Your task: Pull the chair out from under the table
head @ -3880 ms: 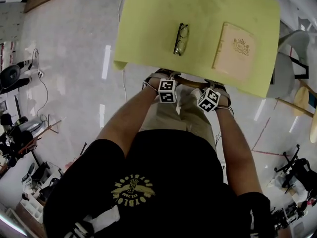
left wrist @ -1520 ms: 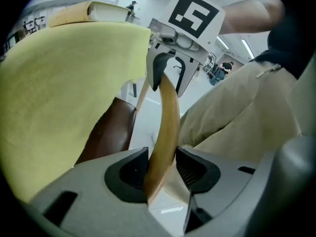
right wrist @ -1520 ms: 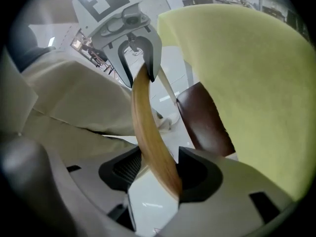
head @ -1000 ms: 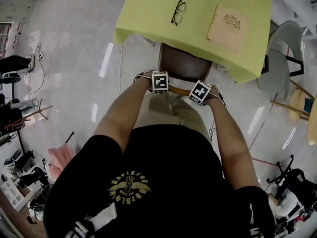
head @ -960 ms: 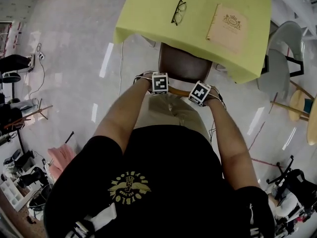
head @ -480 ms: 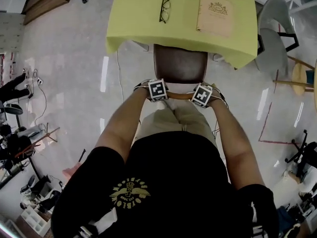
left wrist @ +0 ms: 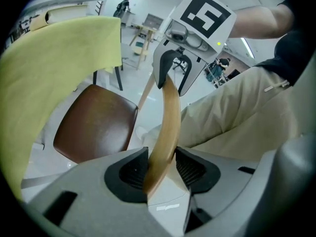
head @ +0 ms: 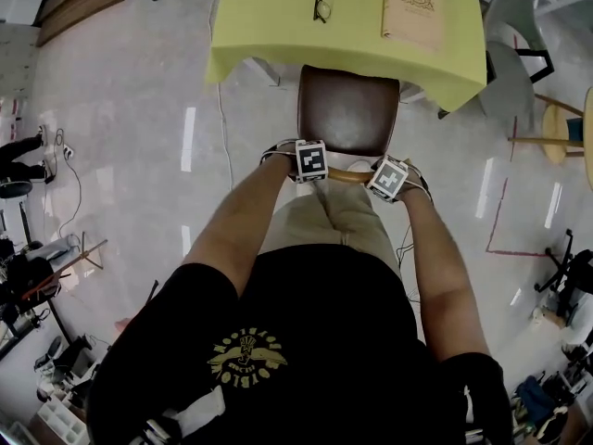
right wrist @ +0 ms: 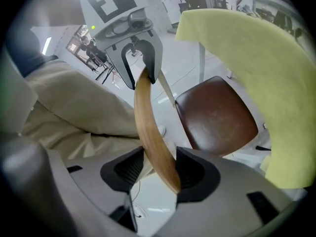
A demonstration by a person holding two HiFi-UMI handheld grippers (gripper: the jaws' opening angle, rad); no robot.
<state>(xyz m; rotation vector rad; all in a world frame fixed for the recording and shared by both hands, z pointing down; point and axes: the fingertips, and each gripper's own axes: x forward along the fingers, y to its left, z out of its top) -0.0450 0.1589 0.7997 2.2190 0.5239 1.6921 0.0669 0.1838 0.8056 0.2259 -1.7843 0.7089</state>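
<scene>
Head view: nearest, against the person's trousers point(head: 338, 221), the left tool point(left wrist: 158, 169) grips the chair's curved wooden back rail point(head: 349, 175). The right tool point(right wrist: 159, 172) has its jaws closing on the same rail. The chair point(head: 347, 114) shows nearly all its brown seat, its far edge at the yellow-covered table point(head: 269, 26). On the table, glasses point(head: 322, 0) and a booklet point(head: 415, 6) lie apart.
</scene>
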